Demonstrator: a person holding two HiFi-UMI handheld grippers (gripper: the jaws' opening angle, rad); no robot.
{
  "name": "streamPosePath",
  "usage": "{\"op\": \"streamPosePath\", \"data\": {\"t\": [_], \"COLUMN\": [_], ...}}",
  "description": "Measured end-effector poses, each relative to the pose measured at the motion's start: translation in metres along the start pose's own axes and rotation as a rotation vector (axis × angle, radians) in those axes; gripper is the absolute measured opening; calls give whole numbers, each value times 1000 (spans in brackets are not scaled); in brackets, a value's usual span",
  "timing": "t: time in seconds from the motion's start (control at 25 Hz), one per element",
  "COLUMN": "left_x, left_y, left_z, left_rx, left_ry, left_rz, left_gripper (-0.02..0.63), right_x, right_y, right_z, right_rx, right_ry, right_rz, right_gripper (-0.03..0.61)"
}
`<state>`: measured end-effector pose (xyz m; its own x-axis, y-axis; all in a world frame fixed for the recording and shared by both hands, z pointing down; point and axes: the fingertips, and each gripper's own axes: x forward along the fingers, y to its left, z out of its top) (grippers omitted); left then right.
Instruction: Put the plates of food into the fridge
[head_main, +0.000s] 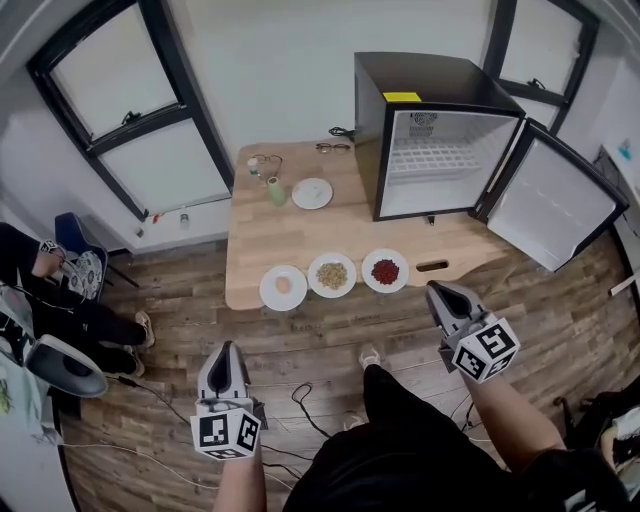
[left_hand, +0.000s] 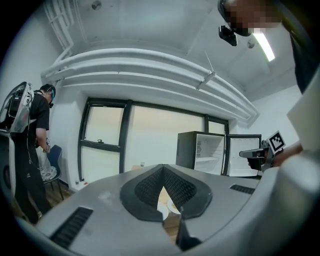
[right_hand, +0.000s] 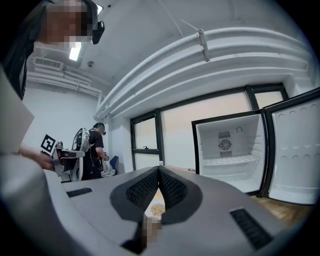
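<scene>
**Claw state.** The left claw (head_main: 225, 350) has its jaws pressed together with nothing between them, and its own view confirms this (left_hand: 162, 170). The right claw (head_main: 438, 289) is likewise pressed together and empty (right_hand: 159, 170). Both hang off the near edge of the surface (head_main: 260, 235), over the wood floor, touching nothing.

**Position of the plates.** Three plates sit in a row along the near edge, running left to right:
- plate with a pale orange item (head_main: 283, 287)
- plate of tan grains (head_main: 331, 275)
- plate of red food (head_main: 385, 270)

The red plate lies forward and slightly left of the right claw, near it. The left claw is well apart from the row. On this reading, the right claw is the better placed for the first pickup.

**Destination.** The mini fridge (head_main: 430, 140) stands on the same surface, behind and to the right of the row. Its door (head_main: 555, 200) is swung wide to the right and the cavity faces the claws.

**Markings.**
- The yellow label (head_main: 401, 97) on the fridge top is too small to read.
- The marker cubes carry only black-and-white square patterns.
- No brand is legible.
</scene>
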<state>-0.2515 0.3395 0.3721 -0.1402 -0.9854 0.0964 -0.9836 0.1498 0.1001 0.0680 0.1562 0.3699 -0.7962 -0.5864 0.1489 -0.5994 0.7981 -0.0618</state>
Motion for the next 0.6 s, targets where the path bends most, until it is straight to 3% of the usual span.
{"op": "streamPosePath", "data": {"t": [0.6], "left_x": [108], "left_y": [34], "left_z": [24], "left_rx": [8], "left_ry": [36], "left_rz": [76], "left_gripper": [3], "right_x": [147], "right_y": [-45], "right_z": [15], "right_rx": [22], "right_ry": [15], "right_rz": [104], "right_gripper": [20]}}
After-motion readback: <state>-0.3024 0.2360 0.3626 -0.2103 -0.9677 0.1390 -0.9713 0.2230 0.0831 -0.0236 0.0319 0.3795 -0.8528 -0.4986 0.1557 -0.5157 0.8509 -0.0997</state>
